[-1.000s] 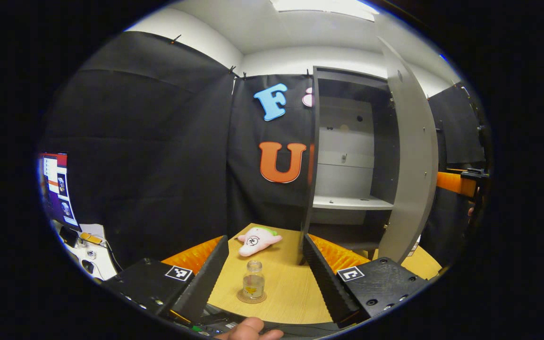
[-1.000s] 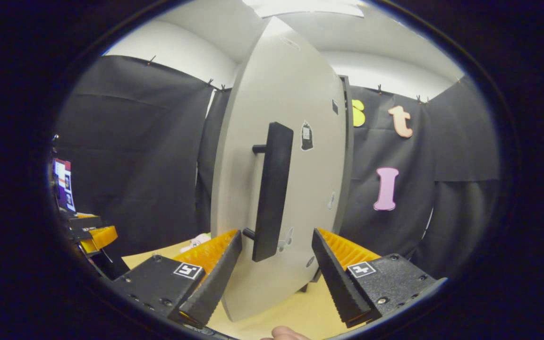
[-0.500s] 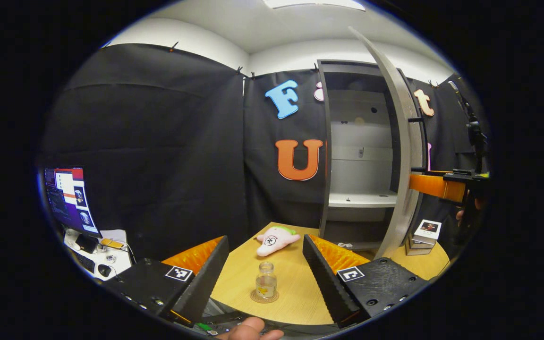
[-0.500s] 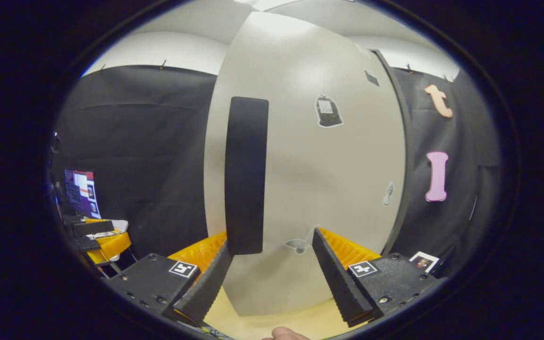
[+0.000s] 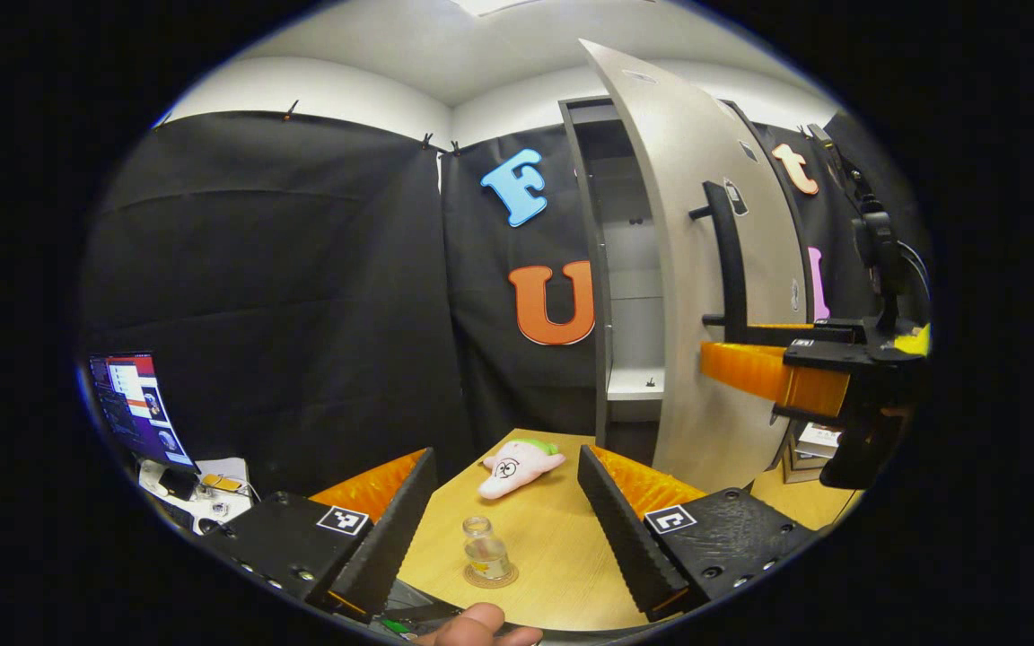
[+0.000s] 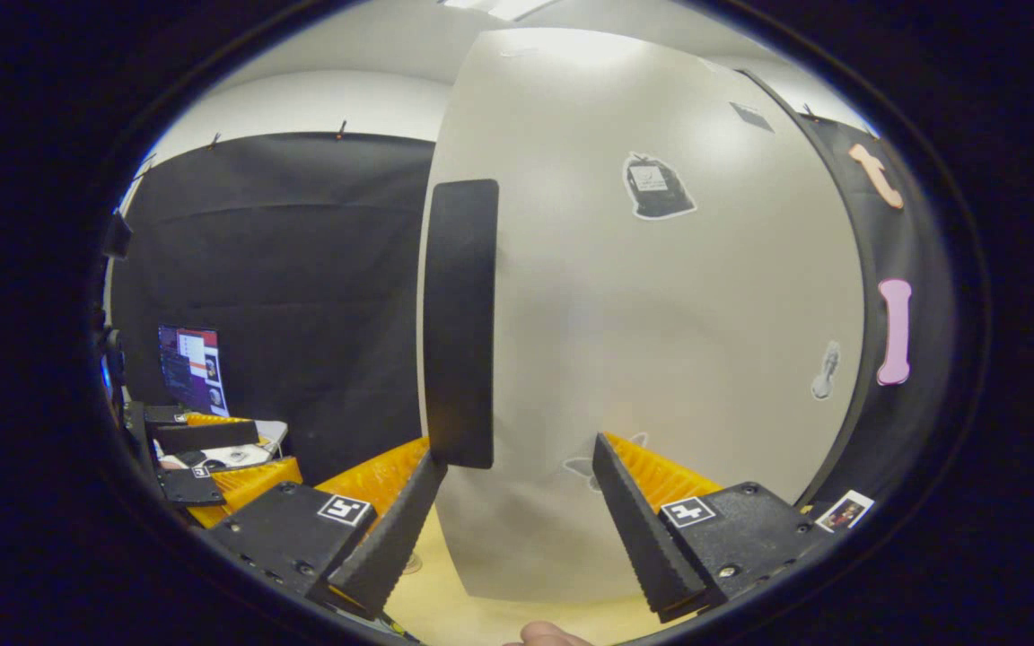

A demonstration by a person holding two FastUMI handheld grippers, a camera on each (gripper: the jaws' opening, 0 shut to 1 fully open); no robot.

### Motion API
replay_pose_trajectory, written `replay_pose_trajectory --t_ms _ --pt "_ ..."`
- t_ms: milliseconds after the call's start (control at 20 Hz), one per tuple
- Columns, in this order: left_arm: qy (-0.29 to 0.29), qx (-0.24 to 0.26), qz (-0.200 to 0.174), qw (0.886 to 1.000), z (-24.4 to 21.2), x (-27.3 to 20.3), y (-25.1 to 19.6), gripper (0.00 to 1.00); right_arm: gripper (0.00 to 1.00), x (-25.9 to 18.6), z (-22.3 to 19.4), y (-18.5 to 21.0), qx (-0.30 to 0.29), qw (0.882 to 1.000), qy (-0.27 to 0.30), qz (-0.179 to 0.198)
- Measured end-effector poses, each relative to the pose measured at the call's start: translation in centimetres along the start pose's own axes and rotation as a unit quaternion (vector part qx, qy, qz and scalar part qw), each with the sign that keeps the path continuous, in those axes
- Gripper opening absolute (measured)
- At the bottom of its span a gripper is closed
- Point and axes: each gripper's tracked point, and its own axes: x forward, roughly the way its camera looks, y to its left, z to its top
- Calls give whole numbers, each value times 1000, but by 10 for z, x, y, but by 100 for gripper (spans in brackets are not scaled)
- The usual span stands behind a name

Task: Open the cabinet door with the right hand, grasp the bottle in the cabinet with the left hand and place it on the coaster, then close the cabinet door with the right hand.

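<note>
We are holding the left gripper [image 5: 506, 502] low over the near edge of the wooden table [image 5: 562, 547], pointing it toward the cabinet [image 5: 611, 269], with its two fingers spread wide and nothing between them. A fingertip of the hand [image 5: 472, 626] carrying it is showing at the bottom edge of the left gripper view. The one bottle [image 5: 483, 549] is standing upright on the one round coaster [image 5: 492, 576], on the table just ahead of that open claw and touching neither finger. Beyond it one pink plush toy [image 5: 517, 467] is lying on the table, near the cabinet's foot.

We are holding the right gripper [image 6: 517, 511] level and facing the outer face of the cabinet door [image 6: 661, 359]. In the left gripper view this right gripper [image 5: 755, 363] is reaching in from the right, its fingers at the door beside the lower end of the handle [image 5: 730, 269]. In the right gripper view its fingers are also wide apart; the one dark vertical handle [image 6: 459, 323] is ending just above the left finger, and we cannot tell whether either finger is touching the door.

The door is standing partly open, with a narrow strip of the cabinet's interior and one pale shelf [image 5: 634, 384] showing past its edge. One monitor [image 5: 133, 408] is glowing at the far left, and a small stack of boxes [image 5: 818, 440] is sitting on the table behind the door.
</note>
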Motion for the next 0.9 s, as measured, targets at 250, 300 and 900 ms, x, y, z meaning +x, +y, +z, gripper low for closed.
replay_pose_trajectory --t_ms 250,300,900 --pt "-9 1 -48 999 12 24 -16 96 100 7 -24 -25 46 995 47 -74" --pt "-10 0 -58 998 15 30 -19 96 100 4 -31 -32 57 991 60 -102" --pt "-41 -21 -178 983 38 101 -42 96 100 17 -4 -58 56 952 -29 -299"
